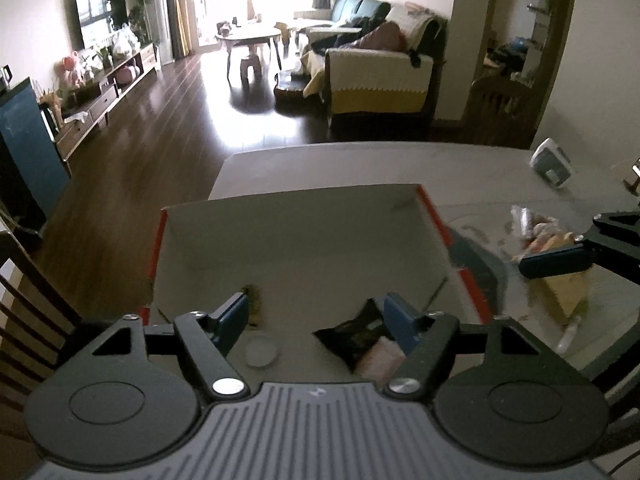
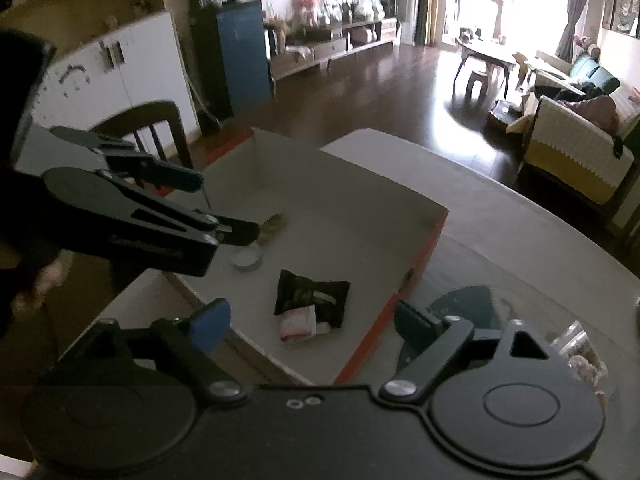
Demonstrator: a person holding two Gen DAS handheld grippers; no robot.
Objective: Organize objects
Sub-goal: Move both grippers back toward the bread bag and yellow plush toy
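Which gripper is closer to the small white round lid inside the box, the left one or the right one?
Left. The left gripper hangs open right over the white round lid in the box. The right gripper is open near the box's orange edge, farther away.

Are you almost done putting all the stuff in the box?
Partly. The box already holds a black packet, a pink packet, a white lid and a small brown thing. Both tongs, left and right, are open and empty. Wrapped snacks and a tan packet still lie on the table outside the box.
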